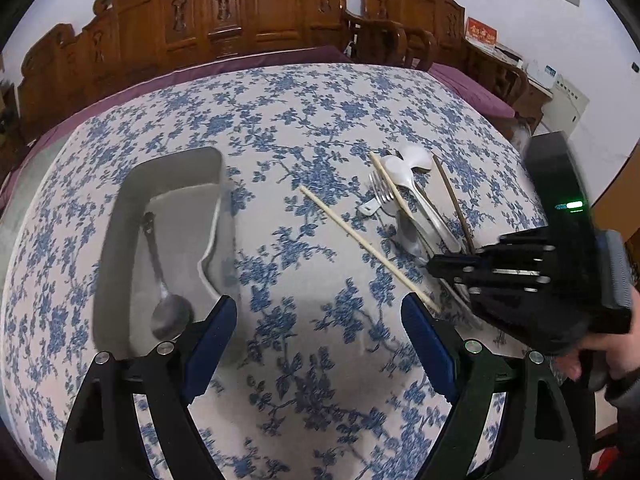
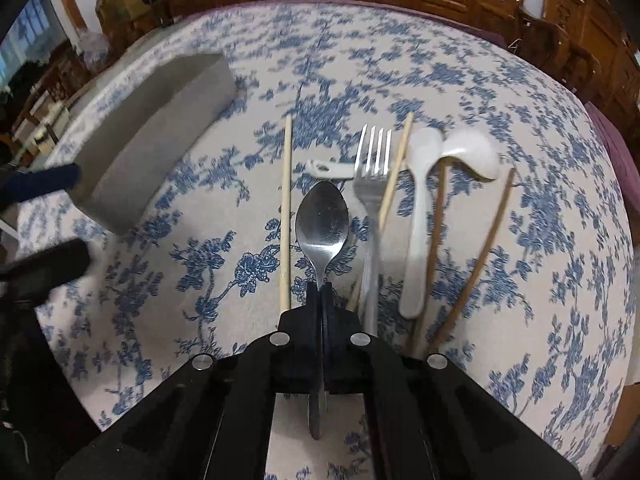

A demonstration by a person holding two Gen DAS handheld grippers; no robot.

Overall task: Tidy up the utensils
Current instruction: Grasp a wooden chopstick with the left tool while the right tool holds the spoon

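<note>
A metal spoon [image 2: 322,222] is pinched by the neck in the right tongs [image 2: 323,292], which are closed tight on it, bowl pointing away over the pile of fork [image 2: 374,176], white plastic spoons [image 2: 420,216] and chopsticks [image 2: 285,208]. The left tongs [image 1: 319,320] are held wide apart with nothing in them, hovering over the floral surface [image 1: 304,128] beside the grey tray [image 1: 120,208], where one spoon [image 1: 170,312] is already lying. Probably best if the spoon is lifted clear so the fork isn't dragged, then laid alongside its twin in the tray. Writing-wise, a red card [image 1: 481,35] on the far shelf can be seen, but nothing readable tbh.
</note>
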